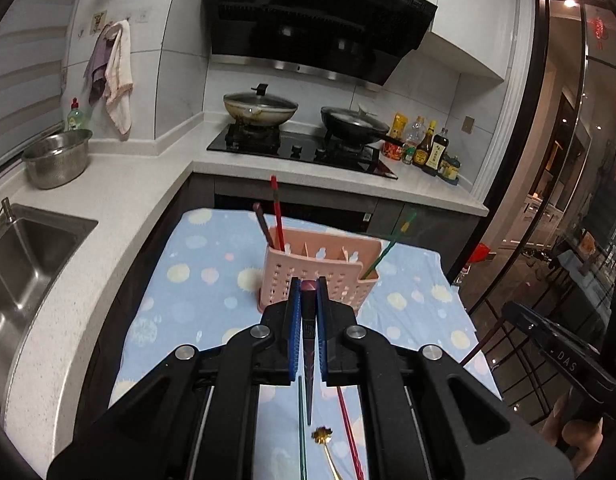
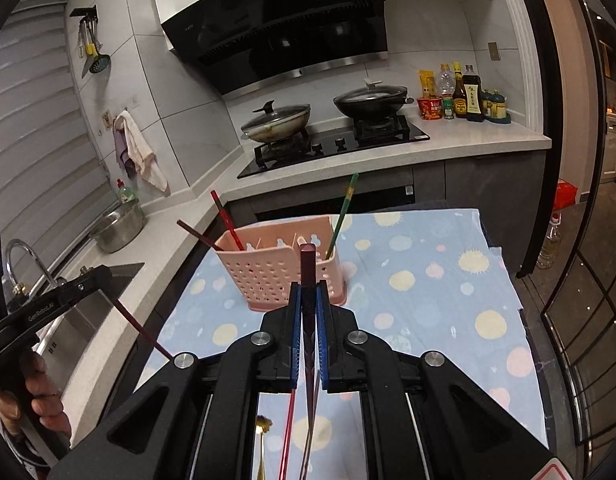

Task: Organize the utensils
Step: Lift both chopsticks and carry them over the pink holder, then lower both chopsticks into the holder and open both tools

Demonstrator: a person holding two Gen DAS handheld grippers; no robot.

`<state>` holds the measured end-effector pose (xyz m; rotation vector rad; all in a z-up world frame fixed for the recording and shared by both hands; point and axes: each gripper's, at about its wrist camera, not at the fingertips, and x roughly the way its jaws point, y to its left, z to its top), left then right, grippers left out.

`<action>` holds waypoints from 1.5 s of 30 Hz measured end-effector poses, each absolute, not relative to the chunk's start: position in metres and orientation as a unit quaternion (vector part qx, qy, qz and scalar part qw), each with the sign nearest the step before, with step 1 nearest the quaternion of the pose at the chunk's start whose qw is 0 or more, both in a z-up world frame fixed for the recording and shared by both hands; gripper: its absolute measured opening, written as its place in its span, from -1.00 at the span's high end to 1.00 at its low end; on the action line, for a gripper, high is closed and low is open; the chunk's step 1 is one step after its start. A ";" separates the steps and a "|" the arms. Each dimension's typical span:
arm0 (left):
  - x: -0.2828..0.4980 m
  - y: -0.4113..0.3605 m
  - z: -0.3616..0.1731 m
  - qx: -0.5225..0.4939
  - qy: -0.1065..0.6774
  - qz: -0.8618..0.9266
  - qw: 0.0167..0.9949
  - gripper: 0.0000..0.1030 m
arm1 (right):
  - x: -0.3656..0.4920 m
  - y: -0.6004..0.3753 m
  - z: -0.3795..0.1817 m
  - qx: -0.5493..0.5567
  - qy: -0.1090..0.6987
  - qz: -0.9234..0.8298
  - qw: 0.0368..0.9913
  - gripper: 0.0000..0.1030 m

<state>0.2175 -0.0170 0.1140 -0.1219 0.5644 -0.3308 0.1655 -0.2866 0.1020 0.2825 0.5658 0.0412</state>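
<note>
holder: pink perforated utensil holder [image 1: 321, 276] upright on the dotted blue cloth [image 1: 196, 280], at 12 o'clock just past the left gripper tips; in right view the same holder [image 2: 276, 272] sits at 11 o'clock from the tips
in holder: red chopstick [image 1: 276, 216] and dark brown chopstick [image 1: 264, 226] in left end compartment, both leaning; green chopstick [image 1: 387, 248] in right end compartment, tilted toward 1 o'clock
left gripper: left gripper [image 1: 309, 286] jaws closed on a dark maroon chopstick [image 1: 309, 320], stick runs along the fingers, square end poking out at tips
right gripper: right gripper [image 2: 308, 290] jaws closed on another dark maroon chopstick [image 2: 308, 268], end sticks up past tips, in front of holder
loose on cloth: at 6 o'clock under left gripper a green stick [image 1: 302, 432], a red stick [image 1: 349, 436], a gold flower-head spoon [image 1: 323, 436]
hands: person's hand [image 2: 36, 396] on the left gripper handle at 8 o'clock in right view
around: steel sink [image 1: 24, 264] at 9 o'clock, steel colander bowl [image 1: 58, 158] at 10 o'clock, stove [image 1: 304, 152] with two lidded pans at 12 o'clock, sauce bottles [image 1: 427, 148] at 1 o'clock, range hood [image 1: 315, 20] above
</note>
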 end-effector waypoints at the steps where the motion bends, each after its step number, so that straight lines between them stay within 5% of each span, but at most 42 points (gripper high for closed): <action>1: 0.222 -0.019 0.123 -0.060 0.267 -0.164 0.948 0.87 | 0.171 -0.287 0.107 0.140 0.273 0.023 0.952 0.87; 18: 0.319 -0.058 0.208 -0.060 0.165 -0.175 0.969 0.87 | 0.295 -0.282 0.184 0.147 0.185 0.038 0.971 0.87; 45: 0.400 -0.070 0.110 -0.052 0.266 -0.153 0.950 0.86 | 0.374 -0.271 0.084 0.147 0.300 0.024 0.942 0.85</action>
